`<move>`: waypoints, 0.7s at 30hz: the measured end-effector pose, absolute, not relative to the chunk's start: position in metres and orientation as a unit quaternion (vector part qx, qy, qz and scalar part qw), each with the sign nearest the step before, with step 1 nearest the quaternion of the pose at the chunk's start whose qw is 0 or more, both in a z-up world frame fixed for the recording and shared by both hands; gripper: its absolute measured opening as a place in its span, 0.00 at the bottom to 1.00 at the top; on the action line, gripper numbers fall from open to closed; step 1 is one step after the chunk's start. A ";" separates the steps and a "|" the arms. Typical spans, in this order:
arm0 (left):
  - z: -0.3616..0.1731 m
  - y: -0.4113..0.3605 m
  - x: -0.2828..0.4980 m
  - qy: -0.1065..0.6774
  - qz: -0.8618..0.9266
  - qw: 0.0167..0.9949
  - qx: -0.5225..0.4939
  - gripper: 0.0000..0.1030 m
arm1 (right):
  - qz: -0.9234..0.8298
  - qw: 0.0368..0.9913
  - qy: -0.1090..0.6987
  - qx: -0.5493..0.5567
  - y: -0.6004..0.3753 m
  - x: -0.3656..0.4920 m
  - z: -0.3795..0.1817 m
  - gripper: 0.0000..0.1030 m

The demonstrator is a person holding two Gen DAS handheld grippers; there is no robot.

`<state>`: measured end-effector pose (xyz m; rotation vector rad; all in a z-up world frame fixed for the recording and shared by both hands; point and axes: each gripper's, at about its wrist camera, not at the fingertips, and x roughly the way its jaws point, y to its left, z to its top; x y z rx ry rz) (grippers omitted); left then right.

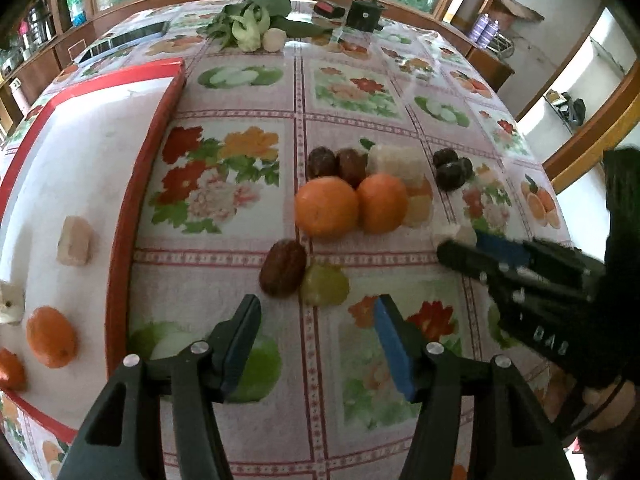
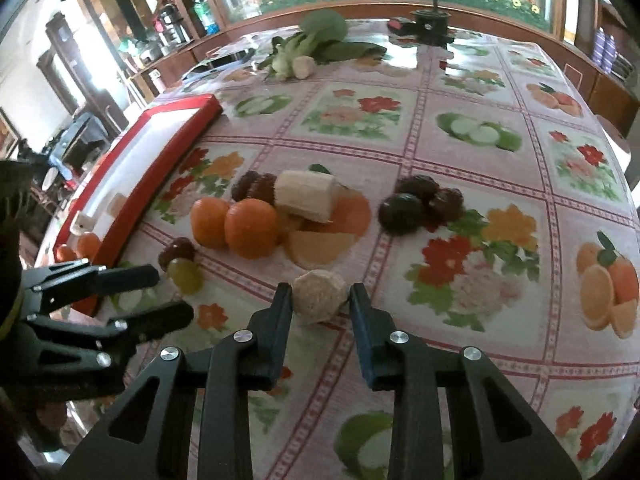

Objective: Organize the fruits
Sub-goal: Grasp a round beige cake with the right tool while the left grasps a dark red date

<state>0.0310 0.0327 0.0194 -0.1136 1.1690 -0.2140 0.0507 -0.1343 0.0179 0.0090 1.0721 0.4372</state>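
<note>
Tabletop: right tool [image 2: 320, 300] clamps pale chunk [image 2: 319, 296].

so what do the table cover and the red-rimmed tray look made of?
Table cover: looks like glossy plastic or oilcloth; the printed fruit and flower squares carry bright window glare at the far end. Red-rimmed tray: a shallow box lid, probably cardboard, with a flat red rim and a matte white inside. Neither is certain by look alone.

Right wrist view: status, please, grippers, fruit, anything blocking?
Right gripper shut on pale fruit chunk. Left gripper open, empty, near date and grape. Red tray partly filled. Nothing blocking.
</note>
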 end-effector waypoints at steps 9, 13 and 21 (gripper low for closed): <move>0.028 0.022 0.021 0.562 -0.179 0.805 -0.072 0.50 | 0.210 0.833 0.512 0.031 -0.141 0.053 0.017 0.28; 0.027 0.021 0.022 0.548 -0.150 0.822 -0.034 0.50 | 0.210 0.834 0.509 0.034 -0.141 0.054 0.016 0.29; 0.017 0.029 0.034 0.547 -0.118 0.828 -0.043 0.50 | 0.213 0.834 0.507 0.035 -0.142 0.054 0.016 0.29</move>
